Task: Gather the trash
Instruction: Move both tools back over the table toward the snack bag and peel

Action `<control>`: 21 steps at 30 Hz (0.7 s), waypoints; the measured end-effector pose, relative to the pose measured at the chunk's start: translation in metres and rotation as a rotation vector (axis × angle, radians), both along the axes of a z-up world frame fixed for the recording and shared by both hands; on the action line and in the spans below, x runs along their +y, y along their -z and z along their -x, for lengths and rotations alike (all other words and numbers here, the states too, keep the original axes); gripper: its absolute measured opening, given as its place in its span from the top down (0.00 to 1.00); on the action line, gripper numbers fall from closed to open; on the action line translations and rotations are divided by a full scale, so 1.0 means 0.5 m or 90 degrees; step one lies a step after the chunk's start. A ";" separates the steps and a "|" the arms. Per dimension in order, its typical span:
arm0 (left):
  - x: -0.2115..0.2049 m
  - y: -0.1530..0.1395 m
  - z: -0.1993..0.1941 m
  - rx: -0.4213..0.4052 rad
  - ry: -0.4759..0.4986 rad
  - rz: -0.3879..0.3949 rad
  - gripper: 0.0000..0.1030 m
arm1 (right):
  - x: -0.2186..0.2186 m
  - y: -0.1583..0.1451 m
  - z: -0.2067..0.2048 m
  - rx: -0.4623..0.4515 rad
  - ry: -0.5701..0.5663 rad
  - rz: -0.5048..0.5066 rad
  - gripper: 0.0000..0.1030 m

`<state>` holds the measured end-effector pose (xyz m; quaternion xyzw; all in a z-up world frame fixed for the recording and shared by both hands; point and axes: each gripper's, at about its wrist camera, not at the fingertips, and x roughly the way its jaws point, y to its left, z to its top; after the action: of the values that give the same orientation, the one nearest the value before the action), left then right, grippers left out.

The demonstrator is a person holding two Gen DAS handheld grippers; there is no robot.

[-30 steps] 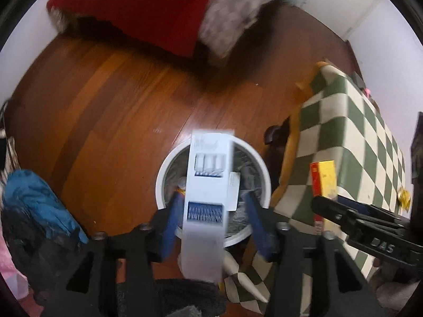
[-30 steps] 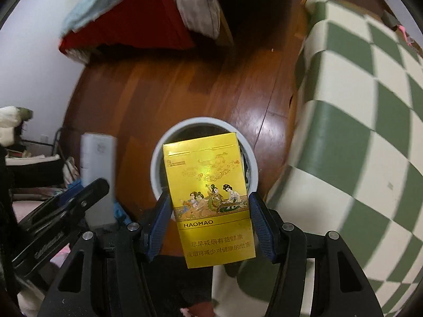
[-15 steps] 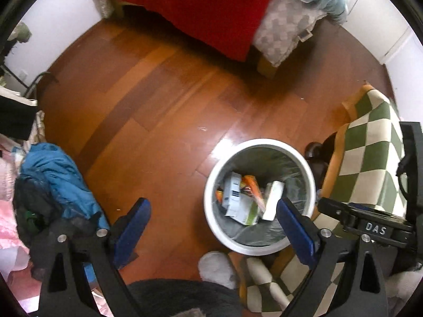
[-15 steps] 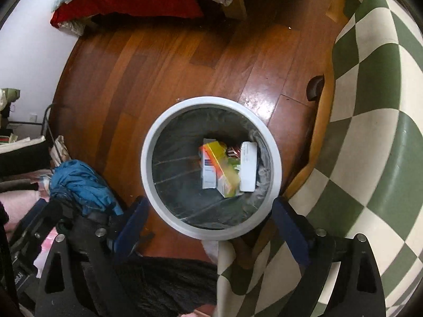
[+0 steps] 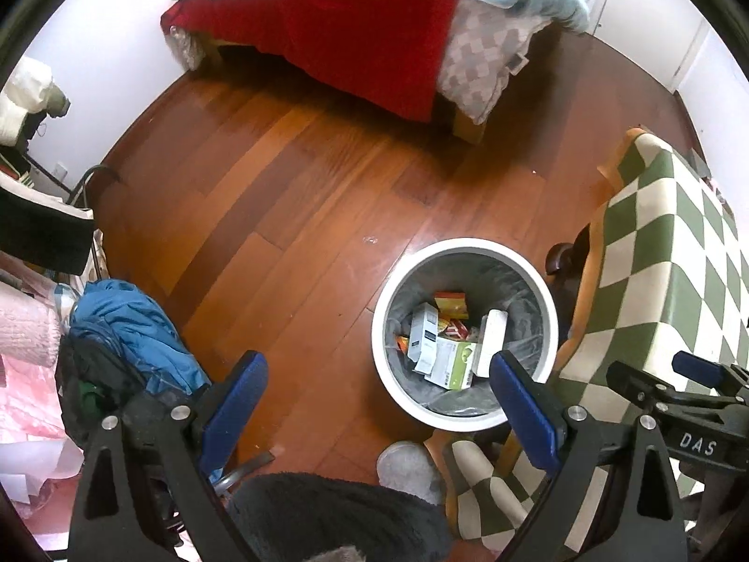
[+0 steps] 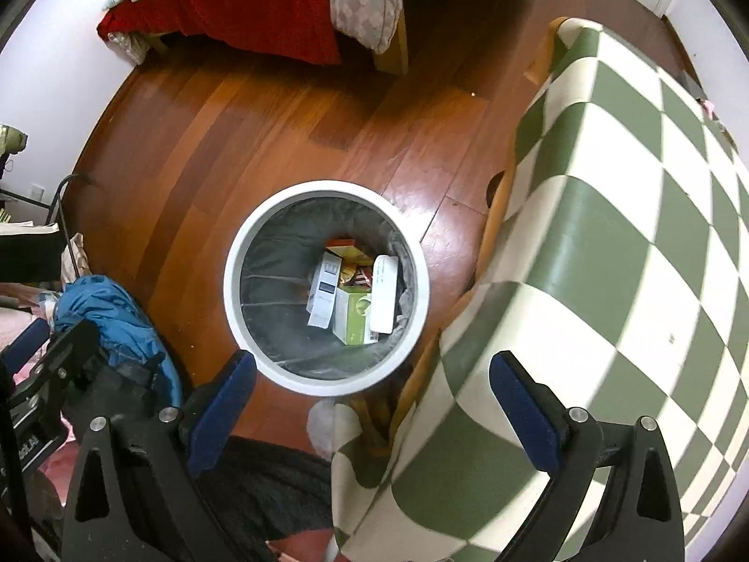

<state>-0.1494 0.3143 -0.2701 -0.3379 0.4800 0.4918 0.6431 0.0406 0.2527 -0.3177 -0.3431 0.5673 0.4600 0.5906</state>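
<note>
Trash (image 6: 351, 295), a heap of small cartons, lies at the bottom of the white round bin (image 6: 255, 234) on the wooden floor (image 5: 281, 196), just beside the green-checked tablecloth (image 6: 608, 234). Above it we hold our left gripper (image 5: 379, 403) and right gripper (image 6: 372, 395), both spread wide and empty.

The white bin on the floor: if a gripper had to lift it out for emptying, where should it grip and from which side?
Grip the white bin by its rim, coming straight down with one finger inside and one outside. The round body looks too wide for the jaws. Use the rim's floor-side arc, since the checkered tablecloth crowds the other side and the boxes lie toward it. Both the left gripper and right gripper are open.
</note>
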 end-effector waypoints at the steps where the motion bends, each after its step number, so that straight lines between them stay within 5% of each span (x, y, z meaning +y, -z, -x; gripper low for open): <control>1: -0.005 -0.005 -0.001 0.001 0.002 -0.002 0.06 | -0.011 -0.012 0.001 -0.006 -0.001 -0.006 0.02; 21: -0.176 -0.203 -0.034 -0.038 0.039 -0.089 0.06 | -0.231 -0.277 -0.033 0.061 0.028 -0.171 0.02</control>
<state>-0.1325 0.2263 -0.1685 -0.2916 0.4351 0.4942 0.6939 0.0572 0.1373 -0.1793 -0.2265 0.5355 0.5347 0.6132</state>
